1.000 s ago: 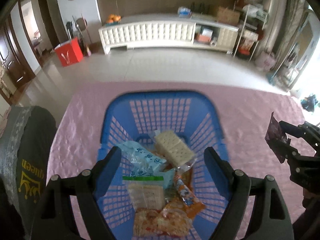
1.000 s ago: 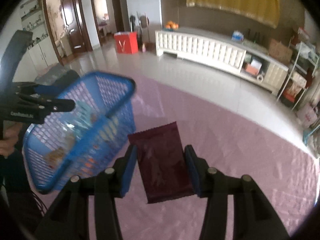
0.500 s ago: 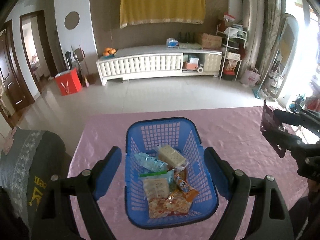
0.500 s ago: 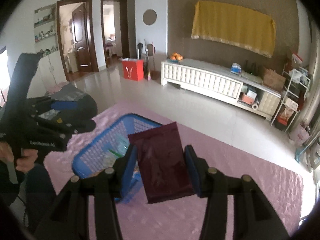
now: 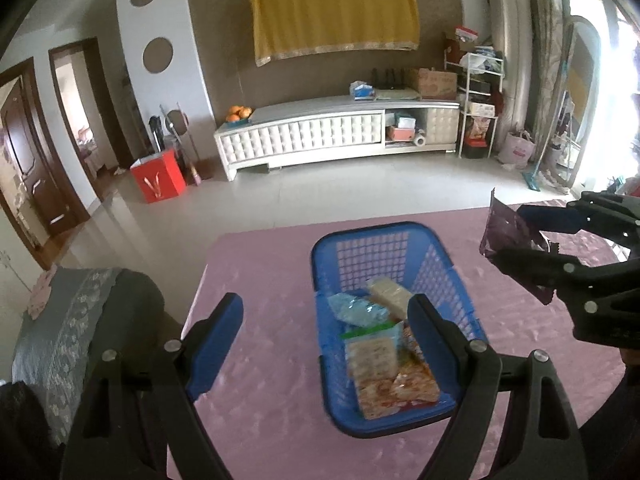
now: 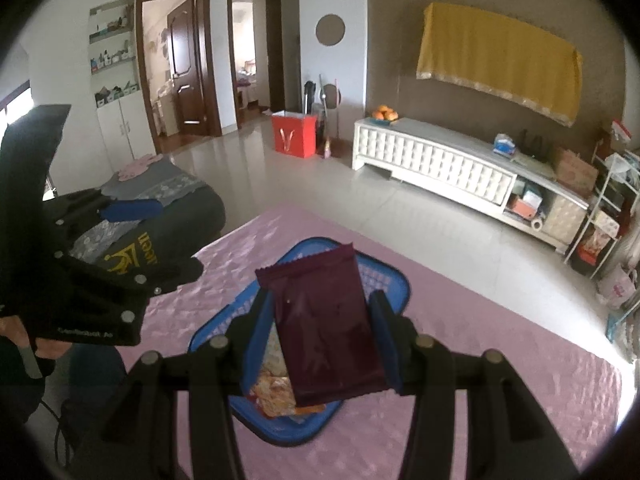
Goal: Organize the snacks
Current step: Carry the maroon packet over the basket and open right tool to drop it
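Observation:
A blue plastic basket (image 5: 372, 230) stands on the pink tablecloth (image 5: 272, 280). It holds several snack packs: crackers (image 5: 374, 356), a light blue packet (image 5: 356, 310) and an orange one (image 5: 404, 390). My left gripper (image 5: 324, 308) hangs open above the table with nothing between its fingers; the basket lies below its right finger. My right gripper (image 6: 322, 320) is shut on a dark maroon packet (image 6: 328, 328), held up in the air over the basket (image 6: 394, 282). From the left wrist view the maroon packet (image 5: 502, 232) shows to the right of the basket.
A chair with a grey patterned cover (image 5: 76, 320) stands at the table's left edge. The table's far edge (image 5: 360, 222) drops to a tiled floor. Beyond are a white cabinet (image 5: 332, 136) and a red box (image 5: 158, 176).
Both grippers have risen and drawn back from the basket, which now looks smaller. The basket has slid right in the left wrist view. The maroon packet stays gripped and now hangs over the basket.

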`<state>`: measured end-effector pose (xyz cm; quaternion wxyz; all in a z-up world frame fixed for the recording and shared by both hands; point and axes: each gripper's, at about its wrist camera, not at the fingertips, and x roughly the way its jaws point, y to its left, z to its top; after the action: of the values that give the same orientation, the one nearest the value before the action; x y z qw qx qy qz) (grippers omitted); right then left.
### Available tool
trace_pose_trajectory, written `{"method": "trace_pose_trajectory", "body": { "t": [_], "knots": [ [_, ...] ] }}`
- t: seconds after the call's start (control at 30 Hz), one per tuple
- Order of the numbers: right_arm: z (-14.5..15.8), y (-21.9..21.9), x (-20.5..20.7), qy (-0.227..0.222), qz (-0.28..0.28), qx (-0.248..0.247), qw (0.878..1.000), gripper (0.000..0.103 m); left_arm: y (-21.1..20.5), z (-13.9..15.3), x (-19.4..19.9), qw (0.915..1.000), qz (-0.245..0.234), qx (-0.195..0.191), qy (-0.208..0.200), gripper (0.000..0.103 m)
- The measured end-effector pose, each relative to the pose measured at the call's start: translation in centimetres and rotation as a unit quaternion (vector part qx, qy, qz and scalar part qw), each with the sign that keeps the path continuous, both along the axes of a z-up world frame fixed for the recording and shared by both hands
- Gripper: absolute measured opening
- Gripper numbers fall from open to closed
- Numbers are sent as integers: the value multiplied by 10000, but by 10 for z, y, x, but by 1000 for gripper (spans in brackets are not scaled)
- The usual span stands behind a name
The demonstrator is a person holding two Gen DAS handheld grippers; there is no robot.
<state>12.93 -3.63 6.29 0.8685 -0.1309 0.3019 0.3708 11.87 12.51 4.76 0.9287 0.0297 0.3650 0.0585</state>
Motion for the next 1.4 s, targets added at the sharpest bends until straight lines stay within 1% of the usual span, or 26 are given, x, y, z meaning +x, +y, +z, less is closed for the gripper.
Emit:
{"method": "trace_pose_trajectory", "body": {
  "t": [0.17, 0.3, 0.43, 0.53, 0.67, 0.73, 0.9, 1.0, 1.07, 1.1, 1.17, 1.23, 1.3, 1.37, 1.4],
  "knots": [
    [-16, 21, 7, 120, -7, -194, 9997, 53, 21, -19, 7, 9997, 76, -109, 196, 83],
    [-37, 36, 21, 238, -53, -453, 9987, 53, 35, -34, 21, 9993, 129, -204, 295, 83],
    [-54, 45, 34, 450, -169, -595, 9971, 53, 40, -53, 33, 9983, 133, -373, 419, 83],
    [-70, 53, 44, 486, -236, -871, 9947, 53, 41, -67, 38, 9977, 77, -413, 527, 83],
    [-87, 60, 57, 551, -399, -1204, 9904, 53, 45, -75, 45, 9971, 64, -504, 560, 83],
    [-94, 62, 61, 667, -431, -1274, 9887, 53, 49, -80, 48, 9968, 83, -541, 585, 83],
    [-111, 68, 59, 775, -436, -1551, 9839, 53, 56, -88, 50, 9955, 174, -655, 667, 83],
    [-116, 68, 60, 848, -481, -1710, 9804, 53, 58, -90, 47, 9951, 187, -669, 698, 83],
    [-116, 68, 59, 803, -466, -1681, 9814, 53, 59, -88, 44, 9954, 196, -659, 674, 83],
    [-116, 68, 58, 659, -540, -1750, 9809, 53, 59, -88, 43, 9953, 211, -665, 667, 83],
    [-117, 69, 60, 612, -595, -1797, 9800, 59, 59, -87, 40, 9952, 248, -706, 628, 83],
    [-119, 69, 63, 727, -636, -1861, 9778, 64, 58, -86, 38, 9954, 274, -698, 604, 83],
    [-114, 66, 59, 627, -710, -1839, 9784, 68, 57, -84, 36, 9956, 316, -664, 578, 83],
    [-106, 61, 54, 571, -717, -1736, 9805, 83, 57, -80, 32, 9954, 345, -705, 549, 83],
    [-98, 55, 49, 543, -723, -1592, 9831, 84, 56, -78, 29, 9953, 358, -724, 527, 83]
  ]
}}
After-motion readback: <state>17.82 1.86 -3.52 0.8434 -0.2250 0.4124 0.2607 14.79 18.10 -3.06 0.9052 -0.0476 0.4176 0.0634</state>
